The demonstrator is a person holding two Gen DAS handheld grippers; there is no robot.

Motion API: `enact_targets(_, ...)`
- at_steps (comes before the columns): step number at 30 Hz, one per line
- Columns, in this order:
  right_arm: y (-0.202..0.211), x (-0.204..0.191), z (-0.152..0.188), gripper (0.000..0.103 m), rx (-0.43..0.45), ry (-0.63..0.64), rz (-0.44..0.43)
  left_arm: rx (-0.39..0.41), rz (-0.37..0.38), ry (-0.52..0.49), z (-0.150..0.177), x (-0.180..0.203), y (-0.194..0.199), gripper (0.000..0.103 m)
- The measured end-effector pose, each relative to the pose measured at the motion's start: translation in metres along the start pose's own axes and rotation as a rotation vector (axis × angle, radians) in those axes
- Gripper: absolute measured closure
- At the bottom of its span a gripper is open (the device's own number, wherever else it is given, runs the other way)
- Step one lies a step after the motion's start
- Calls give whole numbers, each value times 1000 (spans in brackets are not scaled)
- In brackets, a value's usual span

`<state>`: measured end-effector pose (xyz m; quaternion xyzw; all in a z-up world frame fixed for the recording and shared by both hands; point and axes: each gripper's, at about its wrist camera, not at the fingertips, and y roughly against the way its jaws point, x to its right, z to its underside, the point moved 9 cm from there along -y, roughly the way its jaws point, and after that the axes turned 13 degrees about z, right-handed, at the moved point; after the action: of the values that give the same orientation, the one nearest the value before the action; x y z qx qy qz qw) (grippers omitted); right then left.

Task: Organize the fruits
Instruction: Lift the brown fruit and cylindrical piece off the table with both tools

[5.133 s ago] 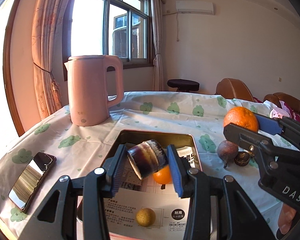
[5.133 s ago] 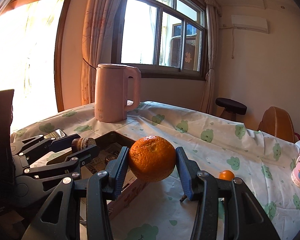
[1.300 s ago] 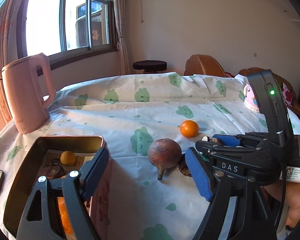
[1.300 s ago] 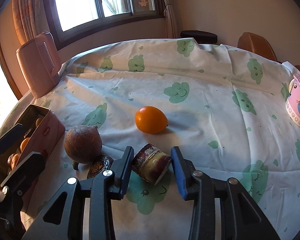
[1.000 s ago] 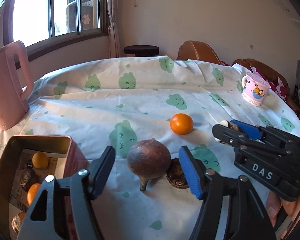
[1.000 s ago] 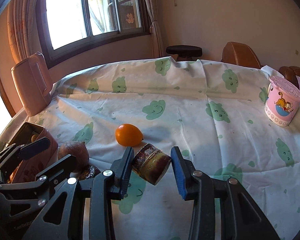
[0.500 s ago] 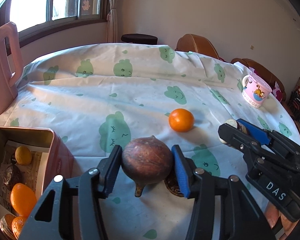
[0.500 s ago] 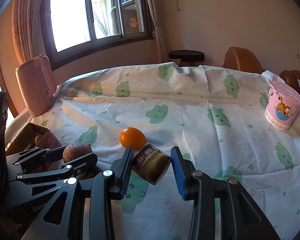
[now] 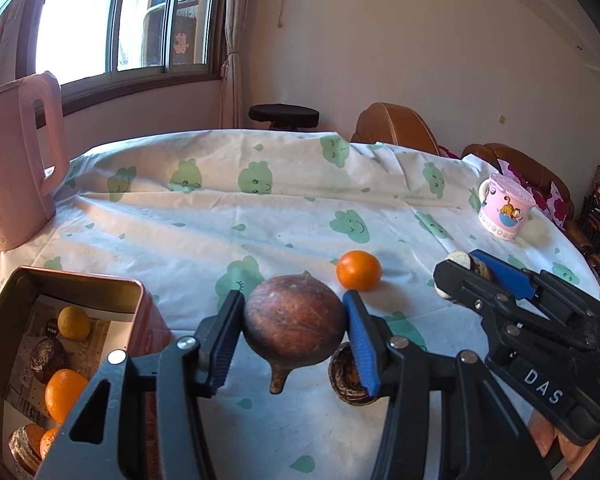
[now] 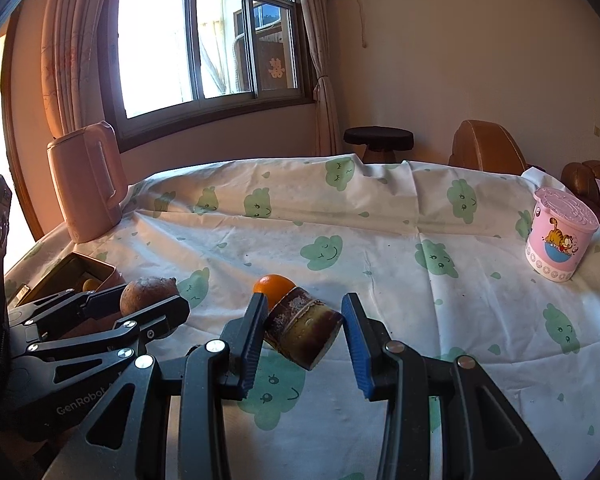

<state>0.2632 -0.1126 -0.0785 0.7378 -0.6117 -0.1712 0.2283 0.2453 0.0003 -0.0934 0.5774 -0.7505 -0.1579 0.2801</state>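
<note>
since a second ago the left tongs [image 9: 294, 330] have closed on the brown fruit [image 9: 294, 326] and lifted it off the counter [image 9: 204, 232]; right tongs [image 10: 302, 330] hold a cane piece [image 10: 302, 328]. next, carry both to the tin [image 9: 76, 280].

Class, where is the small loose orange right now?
In the left wrist view the small orange sits on the tablecloth, just beyond and right of the brown fruit the left gripper holds.

Home dining room: tablecloth [image 9: 228, 216], kettle [image 10: 86, 186], curtains [image 10: 66, 40].
</note>
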Motion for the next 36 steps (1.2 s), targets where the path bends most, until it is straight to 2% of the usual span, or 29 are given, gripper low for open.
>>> enact_targets(17,15,-1,-5,62,81,16,22,96,-52,-51,-6,7,19,51)
enact_targets(36,28,-1,-9,62,146,23,43,156,-76,-79,-9,12,32,51)
